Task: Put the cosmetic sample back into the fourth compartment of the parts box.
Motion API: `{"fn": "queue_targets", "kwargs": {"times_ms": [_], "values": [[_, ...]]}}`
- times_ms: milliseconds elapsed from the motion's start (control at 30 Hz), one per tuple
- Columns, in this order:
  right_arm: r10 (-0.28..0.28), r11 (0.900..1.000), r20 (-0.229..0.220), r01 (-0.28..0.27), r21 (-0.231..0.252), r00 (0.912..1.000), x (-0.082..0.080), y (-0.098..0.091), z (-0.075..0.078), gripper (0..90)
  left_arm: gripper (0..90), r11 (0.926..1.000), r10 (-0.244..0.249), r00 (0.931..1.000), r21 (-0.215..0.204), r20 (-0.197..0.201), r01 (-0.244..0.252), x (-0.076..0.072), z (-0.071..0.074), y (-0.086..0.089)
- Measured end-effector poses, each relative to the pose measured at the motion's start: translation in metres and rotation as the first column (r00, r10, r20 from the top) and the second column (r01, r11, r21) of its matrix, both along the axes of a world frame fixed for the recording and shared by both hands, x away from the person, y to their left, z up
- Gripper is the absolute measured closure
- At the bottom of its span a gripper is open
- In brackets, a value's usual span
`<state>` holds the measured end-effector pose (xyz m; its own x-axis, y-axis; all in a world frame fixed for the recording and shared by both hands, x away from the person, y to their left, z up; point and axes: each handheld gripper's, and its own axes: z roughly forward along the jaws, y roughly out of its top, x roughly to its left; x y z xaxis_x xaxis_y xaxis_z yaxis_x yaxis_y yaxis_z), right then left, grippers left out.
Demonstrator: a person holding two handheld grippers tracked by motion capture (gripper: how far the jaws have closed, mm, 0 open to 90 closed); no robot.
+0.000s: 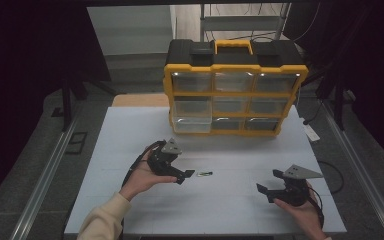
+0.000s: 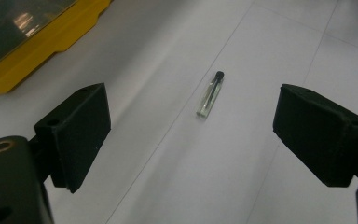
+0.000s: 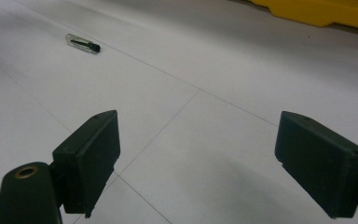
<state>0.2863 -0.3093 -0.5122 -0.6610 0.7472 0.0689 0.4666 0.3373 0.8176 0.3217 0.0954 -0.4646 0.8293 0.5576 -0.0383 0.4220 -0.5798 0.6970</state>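
Here, a small clear vial [image 1: 205,174] with a black cap is seen lying flat on the white table [image 1: 230,210], just below the centre of the high view. The left gripper [image 1: 186,176] is held just beside it, at the vial's left in that frame, with its jaws spread wide and nothing between them. In the left gripper view the vial [image 2: 210,94] is framed between the two jaws but well ahead of them, near the upper middle of the frame, with its cap pointing away. The right gripper [image 1: 269,186] is held low at the lower right of the high view, well apart from the vial; its jaws are also wide open and empty. In the right gripper view the vial [image 3: 82,43] is found far off in the upper left corner. A yellow organizer [image 1: 235,92] with clear drawers is stood at the top of the table.

A pickup by the left gripper is judged to be the step in hand. Several faults may be expected. The vial is round and smooth, so it could be rolled away if one jaw is brought against it before the other. If the jaws are closed too high, it could be squeezed out and shot across the table. Too hard a grip could crack it, if it is glass.
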Motion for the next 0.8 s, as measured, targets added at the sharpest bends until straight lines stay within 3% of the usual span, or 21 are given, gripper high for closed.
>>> {"fn": "queue_targets", "kwargs": {"times_ms": [333, 800], "values": [[-0.003, 1.0000, 0.000, 0.003, 0.003, 1.0000, 0.000, -0.002, 0.000, 14.9, 12.0, 0.9985, -0.040, 0.9991, 0.036, -0.018, 0.040, 0.006, -0.003, -0.011], [-0.005, 1.0000, -0.002, 0.005, -0.005, 1.0000, 0.001, -0.001, -0.001, 15.0, 12.1, 0.9971, -0.059, 0.9979, 0.047, -0.027, 0.060, 0.012, -0.004, -0.024]]}}
